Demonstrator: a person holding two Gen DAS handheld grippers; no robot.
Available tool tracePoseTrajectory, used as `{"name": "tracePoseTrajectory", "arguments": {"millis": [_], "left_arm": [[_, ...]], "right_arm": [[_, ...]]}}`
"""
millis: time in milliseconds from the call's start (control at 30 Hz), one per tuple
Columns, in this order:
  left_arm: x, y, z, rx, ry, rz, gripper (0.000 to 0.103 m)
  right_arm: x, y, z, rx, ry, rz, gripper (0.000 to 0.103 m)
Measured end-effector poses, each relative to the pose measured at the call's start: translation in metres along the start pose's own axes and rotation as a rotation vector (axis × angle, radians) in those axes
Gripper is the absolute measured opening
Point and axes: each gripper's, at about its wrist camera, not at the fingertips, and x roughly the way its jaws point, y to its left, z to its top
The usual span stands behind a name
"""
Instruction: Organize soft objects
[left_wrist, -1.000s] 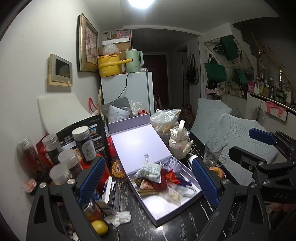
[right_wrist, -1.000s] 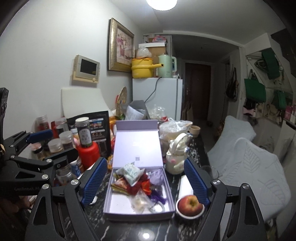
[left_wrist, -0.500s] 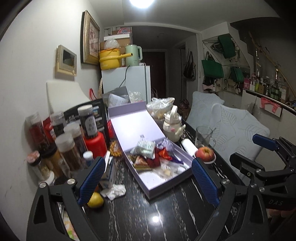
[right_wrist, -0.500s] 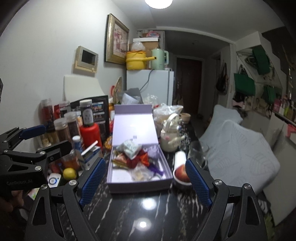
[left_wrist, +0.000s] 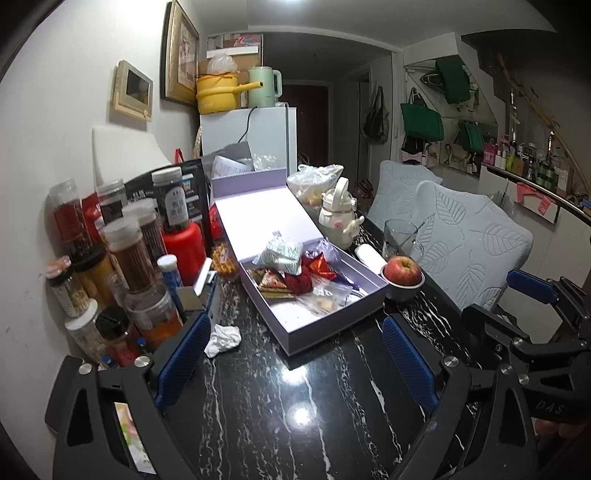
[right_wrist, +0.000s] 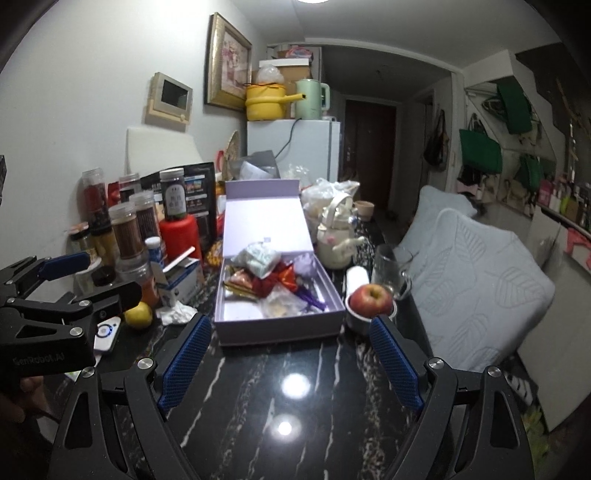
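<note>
Plainly, both tools hang over the bare near end of the black counter (right_wrist: 295, 424), short of the open lilac box (right_wrist: 275, 325) that holds the soft packets (right_wrist: 258, 260). A good approach goes straight over the box's near wall, staying clear of the jars (left_wrist: 125, 243) on one side and the apple (right_wrist: 370, 300) and glass (right_wrist: 389, 267) on the other. The left gripper (left_wrist: 293, 354) and right gripper (right_wrist: 291, 360) both show jaws spread wide with nothing between them. One packet at a time, pinched lightly at its middle, should lift without crushing.
</note>
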Motion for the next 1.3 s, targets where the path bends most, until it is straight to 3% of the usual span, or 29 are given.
{"name": "tracePoseTrajectory", "arguments": {"millis": [1300], "left_arm": [[0.024,-0.013,-0.019,-0.005,0.1,-0.024,0.096]], "right_arm": [[0.01,-0.013,-0.024,0.026,0.074,-0.005,0.089]]}}
